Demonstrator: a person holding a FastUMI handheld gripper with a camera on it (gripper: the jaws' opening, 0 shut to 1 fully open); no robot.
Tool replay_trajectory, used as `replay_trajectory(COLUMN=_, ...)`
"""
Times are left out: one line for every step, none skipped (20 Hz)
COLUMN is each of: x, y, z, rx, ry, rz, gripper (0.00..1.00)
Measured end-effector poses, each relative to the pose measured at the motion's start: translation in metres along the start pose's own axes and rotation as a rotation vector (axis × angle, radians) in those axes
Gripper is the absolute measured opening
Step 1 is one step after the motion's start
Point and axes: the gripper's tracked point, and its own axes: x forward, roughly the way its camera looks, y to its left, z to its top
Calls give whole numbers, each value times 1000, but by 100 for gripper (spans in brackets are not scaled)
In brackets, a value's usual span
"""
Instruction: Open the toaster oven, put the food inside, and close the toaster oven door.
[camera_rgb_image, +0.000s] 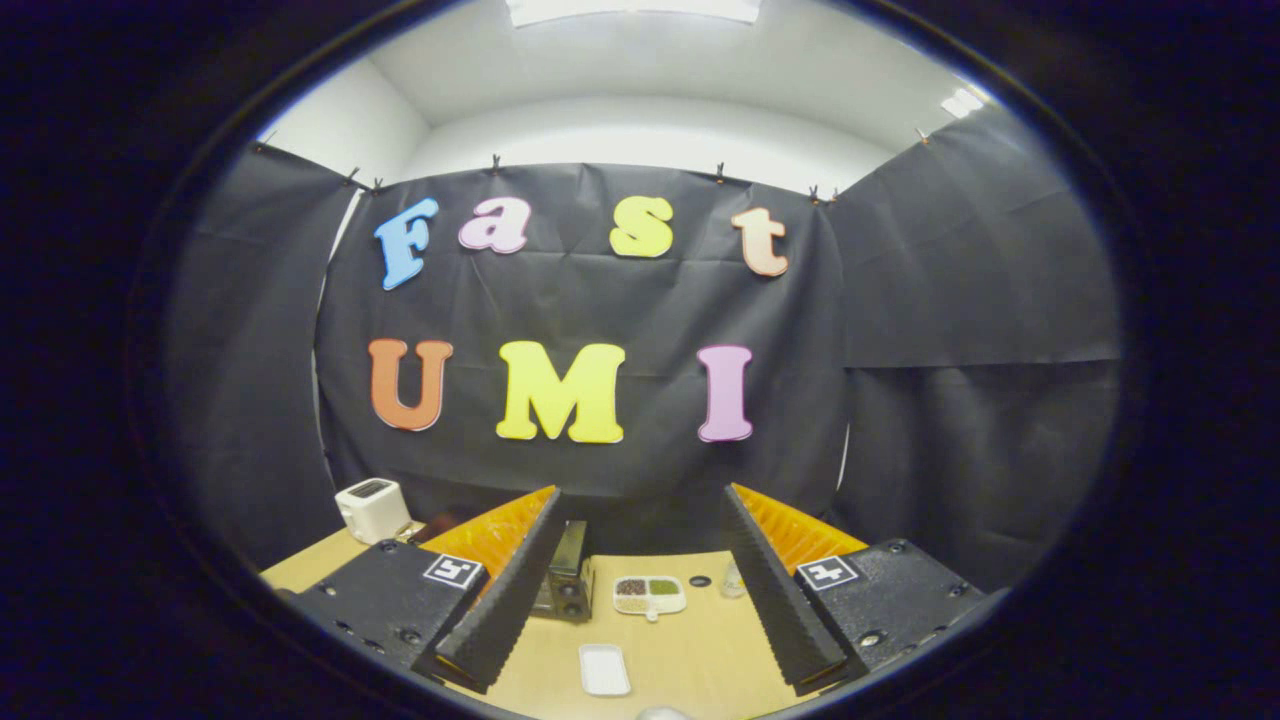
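Off to your far left, a white toaster (372, 508) stands at the back edge of the table (690, 640), close against the booth wall and well apart from everything else. Moving right, your gripper (640, 600) hangs above the table with its two fingers spread wide and nothing between them; the left finger (505, 600) reaches forward over the wood and partly covers the oven (566, 578). That oven is the dark box just inside the left finger, seen at an angle with two round knobs low on its front; whether its door is open or closed you cannot tell from here, since the finger hides part of it. Just right of the oven, between your fingers and toward the back of the table, lies the dish (650, 595), a small white divided tray with a dark filling in its left half and a greenish one in its right half. It sits beside the oven but apart from it. Nearer to you, also between the fingers, a flat white tray (605, 669) lies on the bare wood. Right of the dish there is a small dark disc (700, 581) on the table, and next to that a small clear item (733, 580) just beside the right finger (780, 600); it is too small to tell what it is. Neither finger touches any of these things
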Motion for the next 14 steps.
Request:
replay_trajectory(x=0, y=1, z=0, rx=4, ry=2, rz=15, gripper=99)
replay_trajectory(x=0, y=2, z=1, rx=12, ry=3, rz=27, gripper=99)
replay_trajectory(x=1, y=5, z=0, rx=19, ry=6, rz=42, gripper=99)
replay_trajectory(x=1, y=7, z=-1, rx=20, ry=12, rz=53, gripper=99)
replay_trajectory(x=1, y=9, z=-4, rx=18, ry=24, rz=63, gripper=99)
replay_trajectory(x=-2, y=10, z=-6, rx=13, ry=34, rz=75, gripper=99)
replay_trajectory(x=-2, y=12, z=-5, rx=18, ry=31, rz=82, gripper=100)
replay_trajectory(x=-2, y=12, z=-3, rx=24, ry=29, rz=85, gripper=99)
replay_trajectory(x=-2, y=11, z=-3, rx=25, ry=27, rz=85, gripper=99)
replay_trajectory(x=-2, y=9, z=-3, rx=25, ry=26, rz=82, gripper=99)
replay_trajectory(x=-2, y=10, z=-5, rx=23, ry=35, rz=85, gripper=99)
replay_trajectory(x=-2, y=11, z=-6, rx=23, ry=41, rz=87, gripper=99)
replay_trajectory(x=-3, y=10, z=-5, rx=29, ry=43, rz=90, gripper=99)
replay_trajectory(x=-3, y=11, z=-4, rx=35, ry=39, rz=94, gripper=99)
